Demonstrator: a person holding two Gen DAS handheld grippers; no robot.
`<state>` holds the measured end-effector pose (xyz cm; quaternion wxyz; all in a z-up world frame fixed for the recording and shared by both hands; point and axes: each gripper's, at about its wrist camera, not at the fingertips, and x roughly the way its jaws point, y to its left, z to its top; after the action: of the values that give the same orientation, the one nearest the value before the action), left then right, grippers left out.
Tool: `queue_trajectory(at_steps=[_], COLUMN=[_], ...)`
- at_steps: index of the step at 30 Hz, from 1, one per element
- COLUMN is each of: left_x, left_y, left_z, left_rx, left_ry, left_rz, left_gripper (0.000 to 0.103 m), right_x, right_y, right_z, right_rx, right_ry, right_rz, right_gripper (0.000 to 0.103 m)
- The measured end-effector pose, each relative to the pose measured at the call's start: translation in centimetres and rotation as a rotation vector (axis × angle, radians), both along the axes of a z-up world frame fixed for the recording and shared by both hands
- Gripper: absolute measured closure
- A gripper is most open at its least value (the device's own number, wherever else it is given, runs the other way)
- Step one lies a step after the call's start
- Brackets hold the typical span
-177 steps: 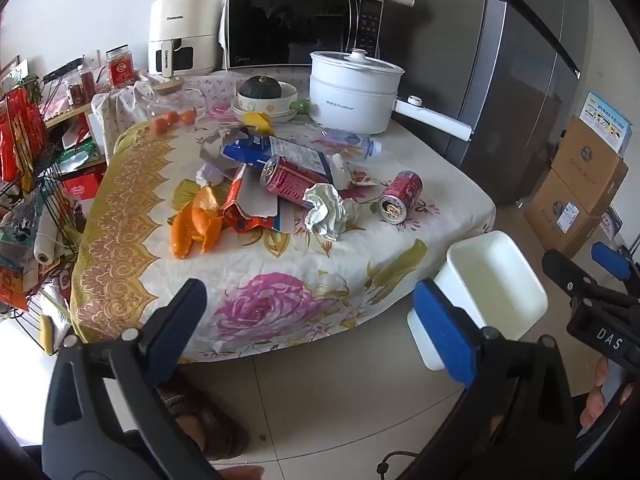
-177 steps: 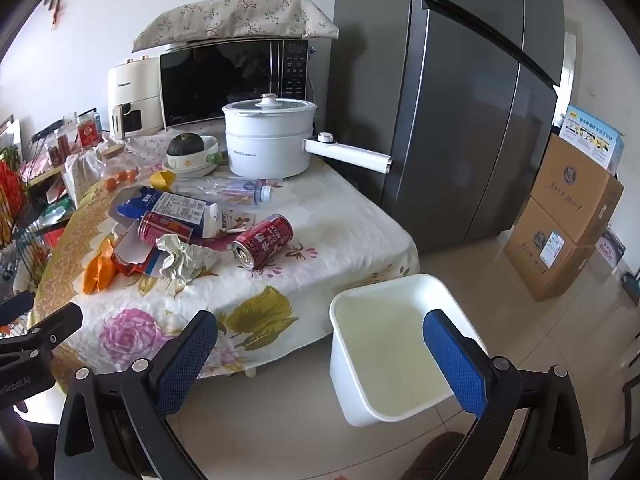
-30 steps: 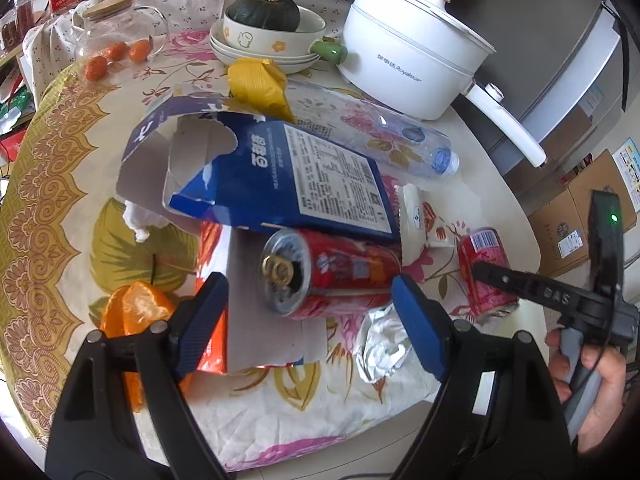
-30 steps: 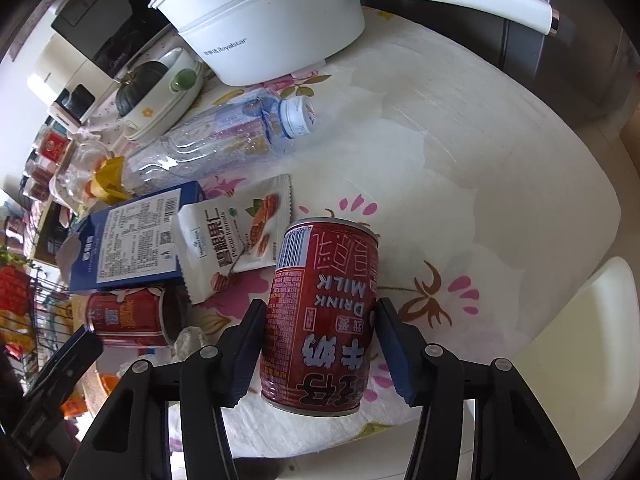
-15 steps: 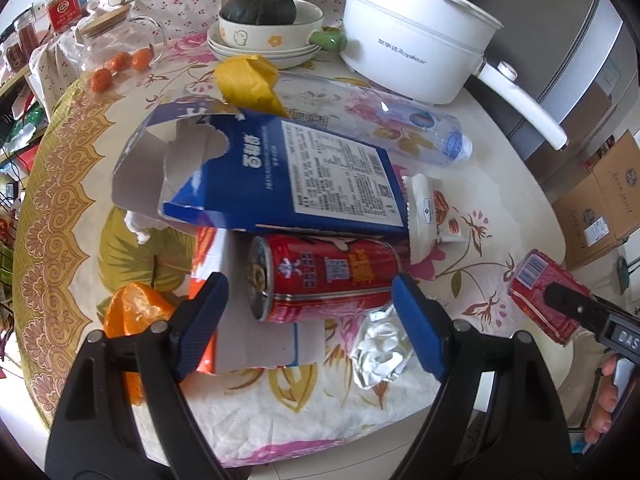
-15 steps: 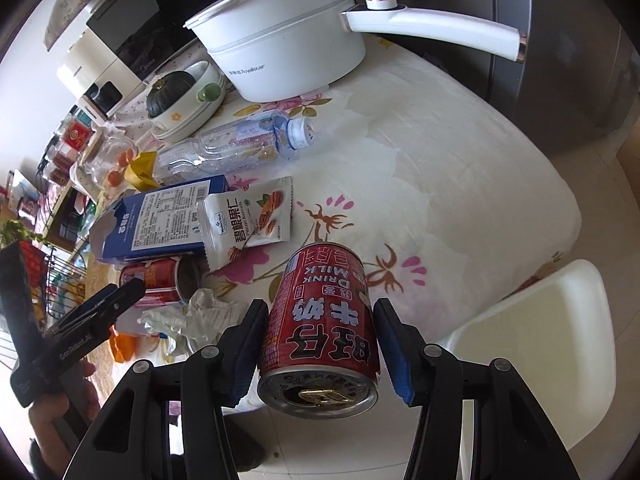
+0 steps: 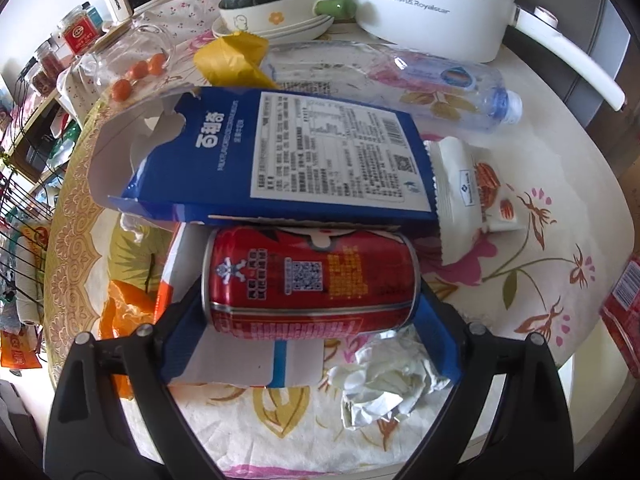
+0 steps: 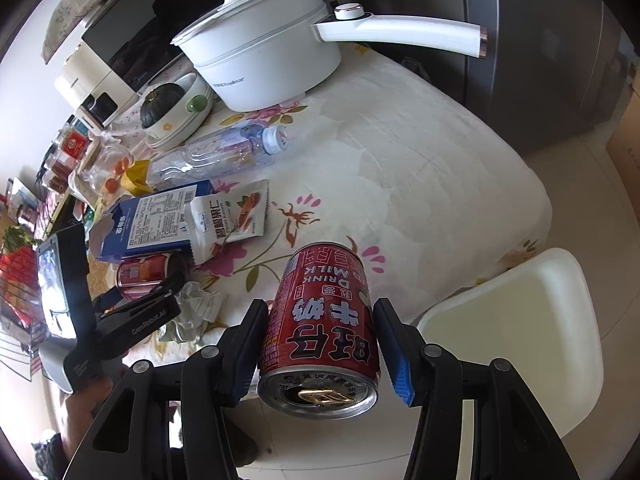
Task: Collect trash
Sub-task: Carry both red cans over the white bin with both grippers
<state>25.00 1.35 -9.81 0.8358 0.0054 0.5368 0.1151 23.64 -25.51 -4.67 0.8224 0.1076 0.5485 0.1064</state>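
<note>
A red drink can (image 7: pixel 310 280) lies on its side on the flowered tablecloth (image 7: pixel 540 152), half under a torn blue carton (image 7: pixel 280 160). My left gripper (image 7: pixel 310 316) is low over it, one blue pad at each end; the jaws are opening and do not press on it. My right gripper (image 8: pixel 320 336) is shut on a second red milk-drink can (image 8: pixel 320 320), held in the air at the table's edge beside the white bin (image 8: pixel 520 340). That can shows at the right edge of the left wrist view (image 7: pixel 624 312).
Around the lying can are a crumpled foil wad (image 7: pixel 384 384), a white snack packet (image 7: pixel 468 192), a clear plastic bottle (image 7: pixel 400 80), a yellow wrapper (image 7: pixel 232 60) and orange peel (image 7: pixel 120 312). A white pot (image 7: pixel 432 4) and a bowl with a squash (image 7: pixel 272 8) stand behind.
My left gripper has come down and closer, so its pads now flank the lying can. My right gripper has lifted its can and drawn it back past the table's edge towards the bin.
</note>
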Motion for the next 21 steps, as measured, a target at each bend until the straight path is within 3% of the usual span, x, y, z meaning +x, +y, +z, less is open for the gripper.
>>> queue_trajectory(at_steps=[10, 21], left_x=[-0.5, -3.2], left_y=[1.5, 1.8], left_z=[0.9, 4.6], left_rx=[-0.121, -0.21], left_ry=[-0.062, -0.167], left_rz=[0.003, -0.013], left_gripper=[0.011, 0.012], right_x=[-0.8, -3.1], right_y=[-1.0, -3.8], right_z=[1.0, 2.9], right_rx=[-0.007, -0.032], right_ry=[-0.037, -0.094], right_rz=[-0.005, -0.053], right_gripper=[0.048, 0.048])
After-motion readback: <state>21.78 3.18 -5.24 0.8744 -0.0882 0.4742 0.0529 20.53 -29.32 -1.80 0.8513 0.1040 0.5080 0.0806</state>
